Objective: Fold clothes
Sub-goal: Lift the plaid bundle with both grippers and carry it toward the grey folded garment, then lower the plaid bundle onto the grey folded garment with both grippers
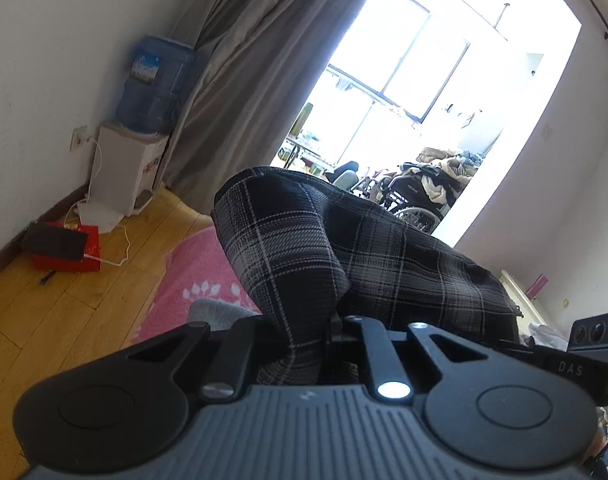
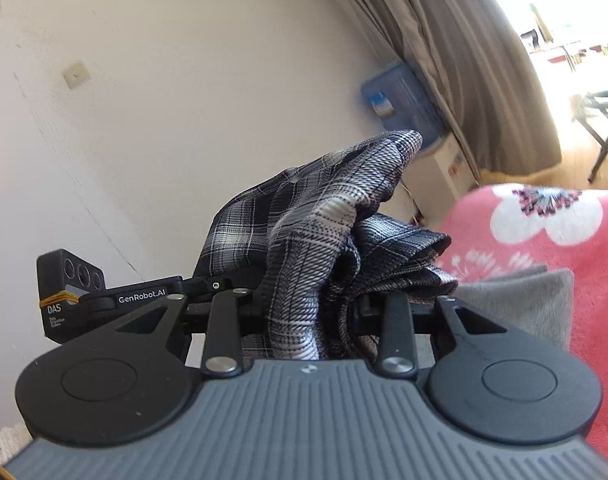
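Note:
A black-and-white plaid garment (image 1: 344,256) is held up between both grippers. My left gripper (image 1: 304,344) is shut on a bunched edge of it; the cloth rises in front of the lens and stretches off to the right. My right gripper (image 2: 308,312) is shut on another bunched part of the same plaid garment (image 2: 324,216), which folds over above the jaws. The fingertips of both are hidden by cloth. The other gripper's body shows at the right edge of the left wrist view (image 1: 592,340) and at the left of the right wrist view (image 2: 75,292).
A pink flowered blanket (image 2: 544,232) lies below, with a grey folded cloth (image 2: 520,300) on it. A water dispenser (image 1: 131,160), a red box (image 1: 67,252) with a phone on a cable, wooden floor, a grey curtain (image 1: 255,80) and a wheelchair (image 1: 416,196) stand beyond.

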The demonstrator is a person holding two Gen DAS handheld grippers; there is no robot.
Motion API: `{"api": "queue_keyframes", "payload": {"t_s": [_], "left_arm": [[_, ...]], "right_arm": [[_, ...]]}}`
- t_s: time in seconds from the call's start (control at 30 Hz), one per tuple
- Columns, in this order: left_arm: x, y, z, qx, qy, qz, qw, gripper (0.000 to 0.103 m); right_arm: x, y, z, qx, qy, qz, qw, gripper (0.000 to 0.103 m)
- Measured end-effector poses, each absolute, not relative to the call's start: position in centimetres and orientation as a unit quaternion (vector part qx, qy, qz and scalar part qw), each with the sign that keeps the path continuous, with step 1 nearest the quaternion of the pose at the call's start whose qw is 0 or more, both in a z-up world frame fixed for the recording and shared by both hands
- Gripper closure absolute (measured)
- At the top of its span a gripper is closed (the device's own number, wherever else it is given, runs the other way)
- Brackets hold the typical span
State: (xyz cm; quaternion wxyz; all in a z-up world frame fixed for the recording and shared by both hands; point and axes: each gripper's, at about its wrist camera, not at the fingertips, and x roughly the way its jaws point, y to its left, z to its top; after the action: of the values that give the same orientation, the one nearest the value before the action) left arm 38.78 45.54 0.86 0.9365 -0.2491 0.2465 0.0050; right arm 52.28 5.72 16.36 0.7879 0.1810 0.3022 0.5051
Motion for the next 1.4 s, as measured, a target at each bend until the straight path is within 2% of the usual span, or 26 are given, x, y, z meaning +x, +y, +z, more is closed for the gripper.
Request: {"api": "queue_keyframes", "payload": {"t_s": [0.2,0.47,0.63,0.7,0.77,0.8,0.87,0.93,1.07,1.13,1.2,1.27,1.3,1.37,1.4], "left_arm": [[43.4,47.9,-5.0,-0.266,0.29,-0.01,0.919,0.09],[46.1,49.1,-6.2,-0.31,0.306,-0.052,0.899,0.09],[49.2,49.5,-9.9,-0.298,0.34,-0.065,0.889,0.089],[50.6,49.9,-11.7,-0.293,0.354,-0.07,0.885,0.081],[51.1,50.6,-12.9,-0.305,0.358,-0.064,0.88,0.063],[51.2,51.0,-13.3,-0.315,0.356,-0.063,0.878,0.06],[51.2,52.3,-13.5,-0.343,0.343,-0.065,0.872,0.049],[50.6,53.7,-13.4,-0.38,0.319,-0.058,0.866,0.042],[47.6,55.9,-12.6,-0.413,0.271,-0.028,0.869,0.042],[45.5,55.6,-11.6,-0.395,0.266,-0.017,0.879,0.042],[42.9,54.2,-10.3,-0.366,0.264,-0.015,0.892,0.044],[40.3,51.1,-8.9,-0.303,0.264,-0.018,0.916,0.045],[39.1,49.5,-8.2,-0.268,0.262,-0.019,0.927,0.045],[37.1,46.1,-7.7,-0.205,0.26,-0.024,0.943,0.045],[36.4,44.6,-7.9,-0.179,0.262,-0.024,0.948,0.045]], "right_arm": [[57.2,7.3,12.1,0.199,0.374,0.464,0.778,0.072],[60.6,6.2,10.9,0.254,0.418,0.441,0.752,0.072],[63.6,6.8,9.1,0.234,0.45,0.418,0.754,0.072],[64.1,7.2,8.1,0.192,0.446,0.41,0.772,0.071],[64.6,7.3,7.0,0.167,0.445,0.406,0.78,0.067],[64.9,7.1,6.4,0.164,0.447,0.402,0.782,0.063],[65.2,6.1,5.7,0.187,0.452,0.402,0.774,0.06],[65.3,5.0,5.4,0.212,0.451,0.403,0.768,0.056],[64.8,2.2,5.6,0.242,0.44,0.389,0.773,0.05],[64.4,0.6,6.2,0.245,0.426,0.369,0.789,0.038],[64.0,-1.1,7.3,0.24,0.403,0.341,0.815,0.037],[63.1,-1.8,9.0,0.224,0.374,0.337,0.835,0.042],[62.6,-1.5,10.0,0.209,0.36,0.343,0.842,0.051],[61.0,1.1,11.8,0.149,0.338,0.38,0.848,0.057],[60.2,2.7,12.6,0.115,0.328,0.401,0.848,0.064]]}}
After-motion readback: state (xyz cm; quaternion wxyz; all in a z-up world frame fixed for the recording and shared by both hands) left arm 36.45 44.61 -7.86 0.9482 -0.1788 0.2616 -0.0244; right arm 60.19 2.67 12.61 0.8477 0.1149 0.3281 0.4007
